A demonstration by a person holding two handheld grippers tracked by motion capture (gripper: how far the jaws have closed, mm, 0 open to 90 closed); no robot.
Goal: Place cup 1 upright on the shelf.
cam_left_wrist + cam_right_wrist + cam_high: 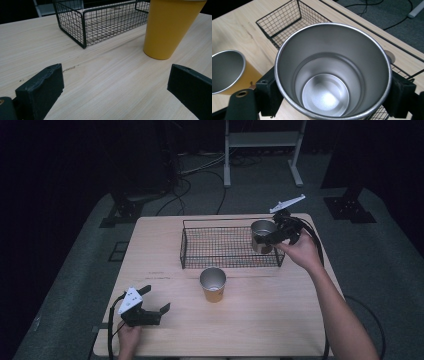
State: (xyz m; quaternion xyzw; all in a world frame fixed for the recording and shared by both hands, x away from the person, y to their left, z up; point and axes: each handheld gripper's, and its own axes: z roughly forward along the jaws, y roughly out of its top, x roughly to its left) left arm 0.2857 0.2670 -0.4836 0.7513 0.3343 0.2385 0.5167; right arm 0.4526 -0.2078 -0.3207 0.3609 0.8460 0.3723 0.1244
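Steel cup (262, 235) clamped upright in right gripper (274, 238) over basket (220, 249) corner; left gripper (156, 301) open, low on table (280, 320).

Left hand-held gripper (115, 85): bare surface (105, 82) between its spread jaws and straight ahead. Yellow cup (170, 27) stands ahead and to its right, blocking that line; wire basket (82, 27) corner sits ahead-left, with an open lane of wood between the two. Right hand-held gripper (332, 100): jaw gap taken up by the steel cup (332, 75), basket mesh directly below it, basket's right end wall just beside its jaws.
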